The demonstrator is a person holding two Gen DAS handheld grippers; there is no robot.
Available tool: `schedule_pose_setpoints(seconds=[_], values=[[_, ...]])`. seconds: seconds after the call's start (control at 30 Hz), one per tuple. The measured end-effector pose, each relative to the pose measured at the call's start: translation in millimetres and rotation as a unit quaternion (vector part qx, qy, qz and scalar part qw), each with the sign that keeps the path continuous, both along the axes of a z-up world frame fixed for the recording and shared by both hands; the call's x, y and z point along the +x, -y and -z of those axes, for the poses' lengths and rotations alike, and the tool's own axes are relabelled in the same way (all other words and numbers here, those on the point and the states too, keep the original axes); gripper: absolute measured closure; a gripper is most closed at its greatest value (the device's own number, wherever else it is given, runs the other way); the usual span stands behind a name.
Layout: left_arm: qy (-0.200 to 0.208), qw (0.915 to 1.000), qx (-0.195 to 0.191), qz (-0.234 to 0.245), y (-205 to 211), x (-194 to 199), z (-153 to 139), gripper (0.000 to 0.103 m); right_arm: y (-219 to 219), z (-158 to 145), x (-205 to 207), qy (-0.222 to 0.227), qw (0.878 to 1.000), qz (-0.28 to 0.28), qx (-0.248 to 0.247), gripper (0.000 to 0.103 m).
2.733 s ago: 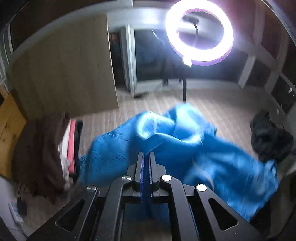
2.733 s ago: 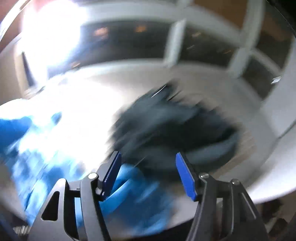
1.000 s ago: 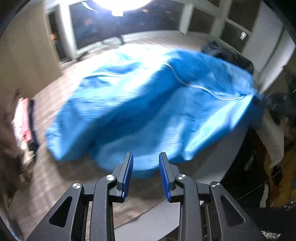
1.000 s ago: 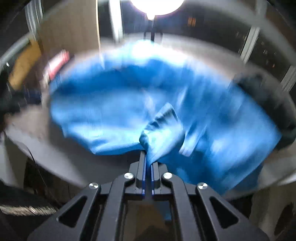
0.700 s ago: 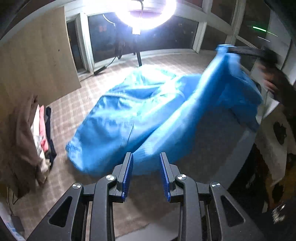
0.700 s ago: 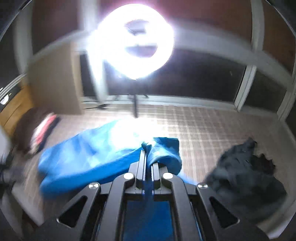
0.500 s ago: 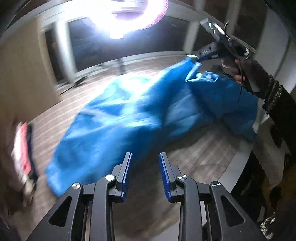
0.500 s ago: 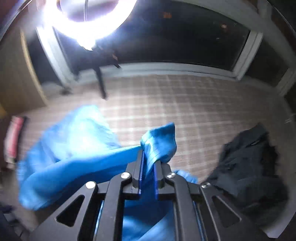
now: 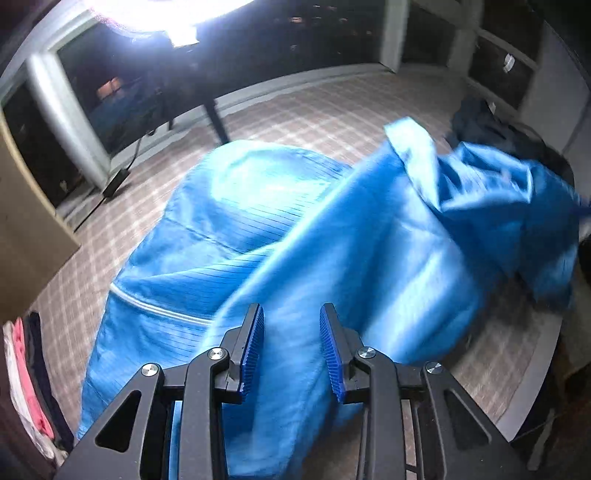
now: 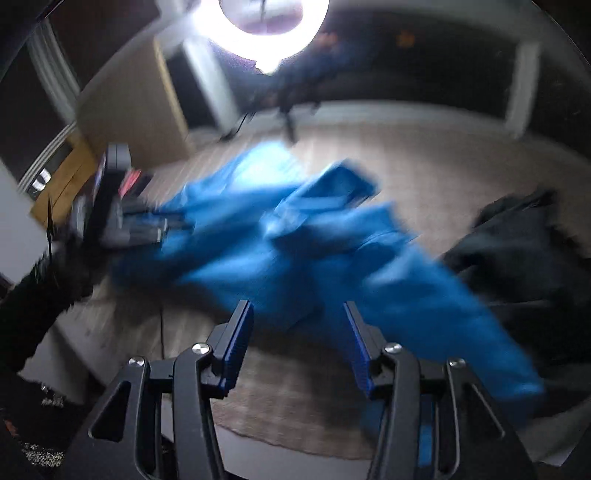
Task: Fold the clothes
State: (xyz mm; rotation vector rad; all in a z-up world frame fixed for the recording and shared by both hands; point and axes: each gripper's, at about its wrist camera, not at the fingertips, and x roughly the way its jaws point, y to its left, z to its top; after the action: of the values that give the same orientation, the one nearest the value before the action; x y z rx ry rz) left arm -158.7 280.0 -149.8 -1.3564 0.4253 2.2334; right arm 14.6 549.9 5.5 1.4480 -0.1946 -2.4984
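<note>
Left wrist camera sat behind the left gripper (image 9: 291,347), looking forward and down along its fingers, close over the blue garment (image 9: 332,240) on the checked tablecloth (image 9: 303,110). Right wrist camera sat behind the right gripper (image 10: 297,341), facing the same garment (image 10: 295,251) from slightly farther back; frame was motion-blurred. Both views shared the garment, the ring light (image 9: 166,14), and probably the dark clothing heap (image 10: 517,236).
</note>
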Motion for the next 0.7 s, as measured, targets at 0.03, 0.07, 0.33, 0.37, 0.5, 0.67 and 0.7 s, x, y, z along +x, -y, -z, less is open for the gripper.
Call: schedule_pose_setpoints(seconds=[0.03, 0.07, 0.33, 0.37, 0.5, 0.67, 0.7], values=[[0.003, 1.0000, 0.004, -0.005, 3, -2, -1, 0.073, 6, 15, -15, 0.012, 1.000, -0.013, 0.004, 0.055], [0.007, 0.9999, 0.008, -0.010, 7, -3, -3, 0.073, 9, 25, -28, 0.017, 1.000, -0.017, 0.010, 0.055], [0.013, 0.9999, 0.009, -0.005, 9, -12, -25, 0.057, -100, 7, -79, -0.013, 0.990, 0.137, 0.032, 0.055], [0.018, 0.9997, 0.014, 0.000, 4, -10, -27, 0.057, -110, 0, -71, -0.021, 0.990, 0.135, 0.028, 0.055], [0.040, 0.9972, 0.038, 0.050, -41, 12, -21, 0.054, -117, 1, -39, -0.011, 0.986, 0.116, 0.118, 0.045], [0.047, 0.9900, 0.014, 0.132, -127, 44, 18, 0.052, -135, 20, -21, 0.014, 0.985, 0.107, 0.135, 0.044], [0.048, 0.9878, 0.009, 0.148, -144, 50, 27, 0.052, -139, 23, -20, 0.017, 0.984, 0.107, 0.139, 0.044]])
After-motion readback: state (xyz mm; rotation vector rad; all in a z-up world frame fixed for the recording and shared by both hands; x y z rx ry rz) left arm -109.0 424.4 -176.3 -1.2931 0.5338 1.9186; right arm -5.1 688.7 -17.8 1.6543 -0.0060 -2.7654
